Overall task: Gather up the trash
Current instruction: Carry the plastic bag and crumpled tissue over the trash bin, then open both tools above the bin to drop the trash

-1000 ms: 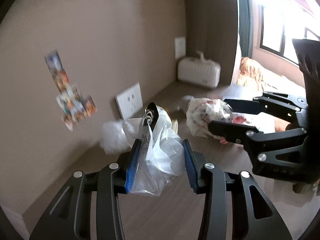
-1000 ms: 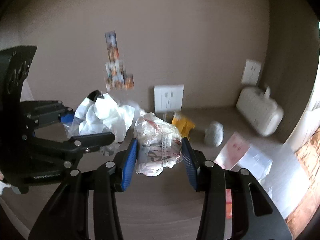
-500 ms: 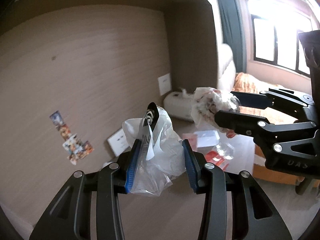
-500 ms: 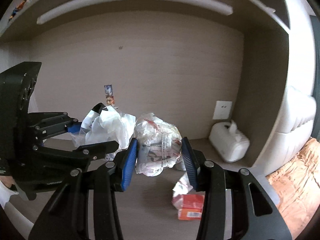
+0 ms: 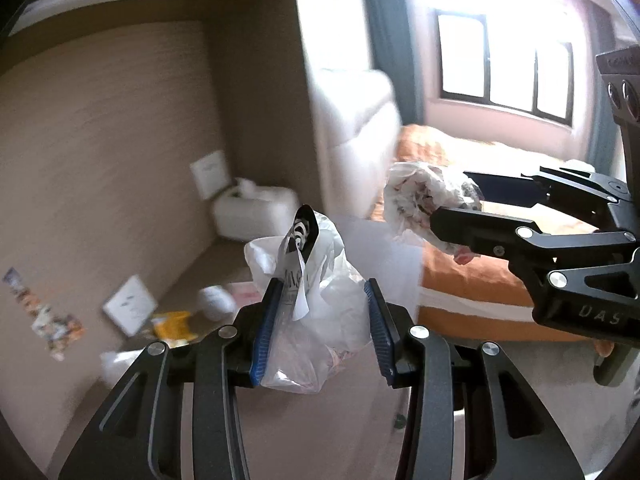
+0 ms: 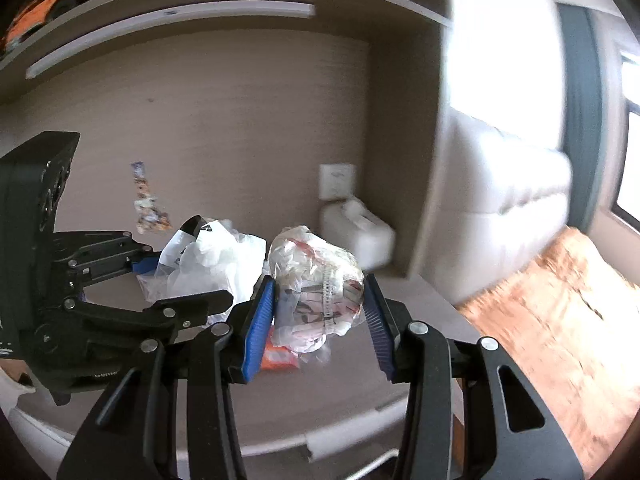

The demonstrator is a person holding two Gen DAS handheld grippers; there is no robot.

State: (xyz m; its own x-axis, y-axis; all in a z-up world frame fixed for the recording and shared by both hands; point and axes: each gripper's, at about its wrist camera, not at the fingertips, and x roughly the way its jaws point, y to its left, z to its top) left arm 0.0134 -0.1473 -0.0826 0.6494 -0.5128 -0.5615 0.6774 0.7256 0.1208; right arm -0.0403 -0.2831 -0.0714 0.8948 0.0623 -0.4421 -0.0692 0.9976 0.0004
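Observation:
My left gripper [image 5: 320, 312] is shut on a bundle of clear and white plastic bags [image 5: 316, 320] with a black-and-white label sticking up. It is lifted off the desk. My right gripper [image 6: 320, 308] is shut on a crumpled wad of printed plastic wrap [image 6: 316, 284] with red marks, also in the air. In the left wrist view the right gripper [image 5: 452, 212] shows at the right with its wad [image 5: 420, 200]. The left gripper [image 6: 168, 276] and its bags [image 6: 212, 264] appear at the left of the right wrist view. More trash lies on the desk: a yellow wrapper [image 5: 174, 322], a white crumpled ball [image 5: 216, 300], an orange packet [image 6: 278, 356].
A white tissue box [image 5: 256, 216] stands in the desk's back corner under a wall socket [image 5: 210, 174]. A second socket [image 5: 130, 310] and stickers [image 5: 44, 320] are on the wall. A bed with an orange cover [image 5: 472, 280] and a window [image 5: 504, 68] lie to the right.
Both grippers have risen and drawn back from the desk with their bundles still held. The view has swung right toward the bed and window; the desk trash now sits farther below.

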